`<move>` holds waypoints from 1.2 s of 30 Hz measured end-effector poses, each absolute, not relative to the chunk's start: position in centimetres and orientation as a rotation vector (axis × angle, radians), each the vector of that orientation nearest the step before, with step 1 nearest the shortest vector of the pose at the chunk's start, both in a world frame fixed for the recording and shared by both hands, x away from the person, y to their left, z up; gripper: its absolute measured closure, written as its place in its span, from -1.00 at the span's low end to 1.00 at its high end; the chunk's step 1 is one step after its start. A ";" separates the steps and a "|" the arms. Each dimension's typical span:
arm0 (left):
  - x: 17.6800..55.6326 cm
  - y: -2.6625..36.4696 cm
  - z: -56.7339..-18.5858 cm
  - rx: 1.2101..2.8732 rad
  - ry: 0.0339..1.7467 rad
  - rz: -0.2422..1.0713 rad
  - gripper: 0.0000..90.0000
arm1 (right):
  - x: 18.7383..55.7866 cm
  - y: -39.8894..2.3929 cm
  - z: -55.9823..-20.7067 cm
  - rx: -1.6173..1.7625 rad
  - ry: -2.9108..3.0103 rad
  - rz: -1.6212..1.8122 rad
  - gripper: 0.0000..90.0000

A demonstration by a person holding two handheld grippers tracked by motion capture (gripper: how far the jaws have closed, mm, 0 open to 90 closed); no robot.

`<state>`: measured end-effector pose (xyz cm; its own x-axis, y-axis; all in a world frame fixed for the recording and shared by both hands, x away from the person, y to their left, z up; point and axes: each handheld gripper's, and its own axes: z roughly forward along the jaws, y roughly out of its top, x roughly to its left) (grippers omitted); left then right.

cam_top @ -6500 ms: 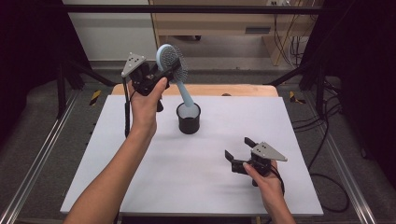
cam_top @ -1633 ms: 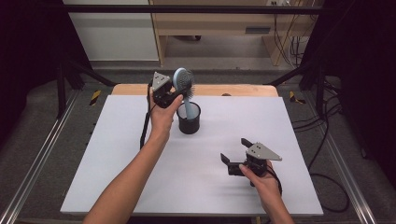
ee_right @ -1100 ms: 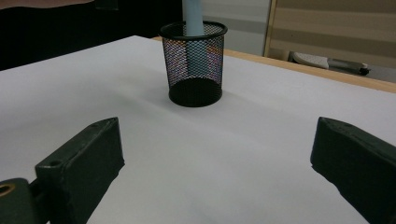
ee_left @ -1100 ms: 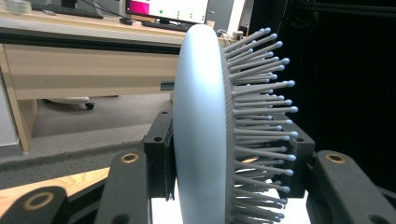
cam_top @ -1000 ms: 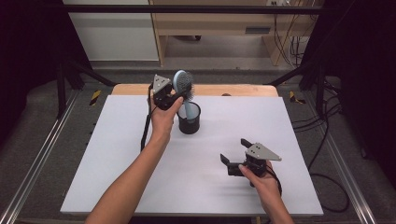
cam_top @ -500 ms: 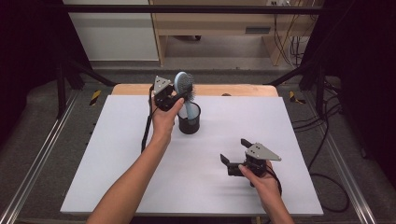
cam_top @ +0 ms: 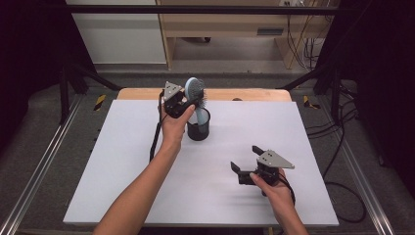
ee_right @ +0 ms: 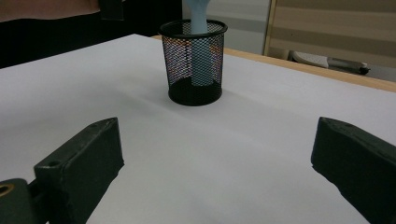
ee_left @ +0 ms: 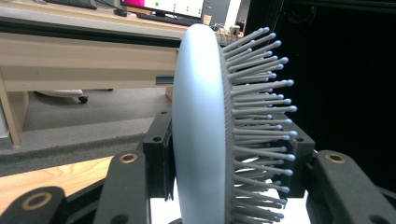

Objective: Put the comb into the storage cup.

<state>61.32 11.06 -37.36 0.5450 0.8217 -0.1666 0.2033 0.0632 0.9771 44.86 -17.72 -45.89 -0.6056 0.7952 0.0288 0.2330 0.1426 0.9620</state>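
Nearest, at about five o'clock on the white table (cam_top: 122, 171), the right tool (cam_top: 246, 165) rests low in a hand with its jaws spread wide and nothing between them. Farther off, near twelve o'clock, a black mesh cup (cam_top: 198, 126) stands upright. A pale blue hairbrush (cam_top: 195, 93) stands handle-down inside it. The left tool (cam_top: 188, 104) has its jaws closed on the brush head.
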 end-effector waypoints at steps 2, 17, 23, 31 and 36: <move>61.3 11.0 -37.5 1.471 0.933 0.586 0.10 | 44.8 -17.7 -45.9 0.982 1.927 1.480 -0.94; 61.3 10.8 -38.3 1.480 0.936 0.577 0.09 | 44.9 -17.7 -45.9 0.985 1.927 1.479 -0.94; 61.4 11.1 -38.3 1.490 0.937 0.575 0.07 | 44.8 -17.6 -45.9 0.984 1.928 1.479 -0.94; 61.7 12.1 -38.2 1.520 0.948 0.572 -0.02 | 44.9 -17.6 -45.9 0.980 1.928 1.478 -0.95; 61.9 12.8 -38.3 1.521 0.969 0.572 -0.07 | 44.9 -17.5 -45.9 0.980 1.926 1.481 -0.95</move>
